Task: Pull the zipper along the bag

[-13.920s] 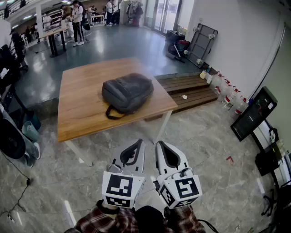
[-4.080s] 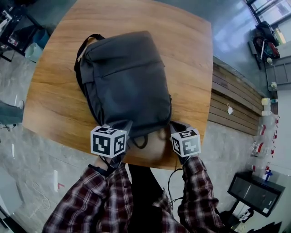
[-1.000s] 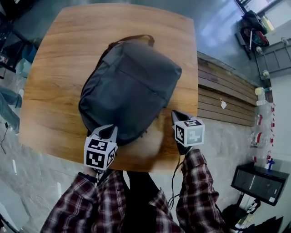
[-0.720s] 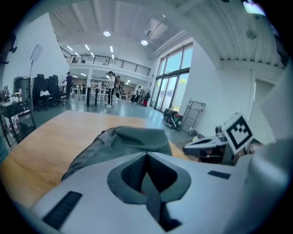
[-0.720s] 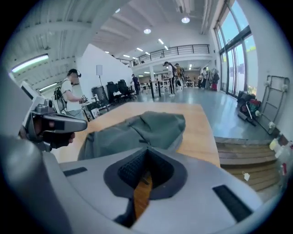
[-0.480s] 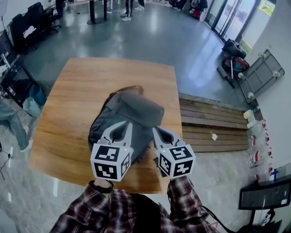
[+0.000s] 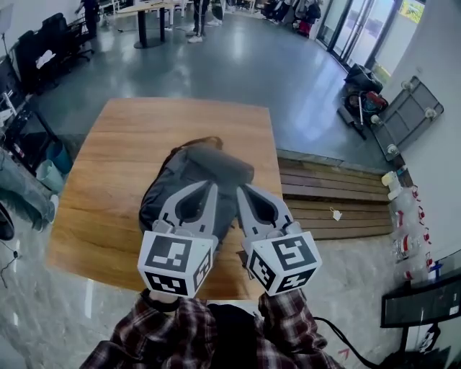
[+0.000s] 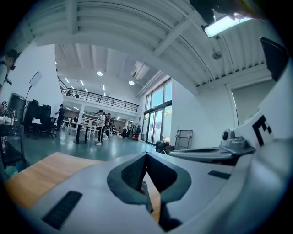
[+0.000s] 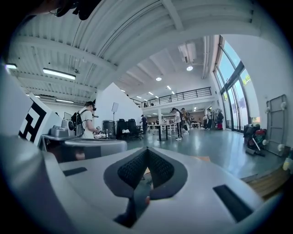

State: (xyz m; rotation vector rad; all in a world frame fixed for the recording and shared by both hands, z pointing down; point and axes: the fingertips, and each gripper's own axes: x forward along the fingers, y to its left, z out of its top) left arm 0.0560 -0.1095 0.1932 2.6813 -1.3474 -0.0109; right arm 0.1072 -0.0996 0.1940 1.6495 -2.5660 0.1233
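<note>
A dark grey backpack (image 7: 209, 167) lies on the wooden table (image 7: 108, 180), its carry handle at the far end. Both grippers are held up side by side in front of it, off the bag. In the head view the left gripper (image 7: 211, 186) and the right gripper (image 7: 241, 189) point away from me, and their bodies cover the bag's near part. The left gripper (image 8: 146, 154) has its jaws shut with nothing between them. So does the right gripper (image 9: 147, 150). Both gripper views look level across the hall and show no zipper.
A low wooden platform (image 7: 324, 194) adjoins the table's right side, with bottles (image 7: 407, 216) and a folded cart (image 7: 403, 115) beyond it. A black monitor (image 7: 425, 303) stands at the lower right. People stand at desks (image 7: 194, 11) far back. A grey floor surrounds the table.
A second ago both grippers sat low at the bag's near edge, wide apart. They have since lifted off it and come together, and the head view has tilted up.
</note>
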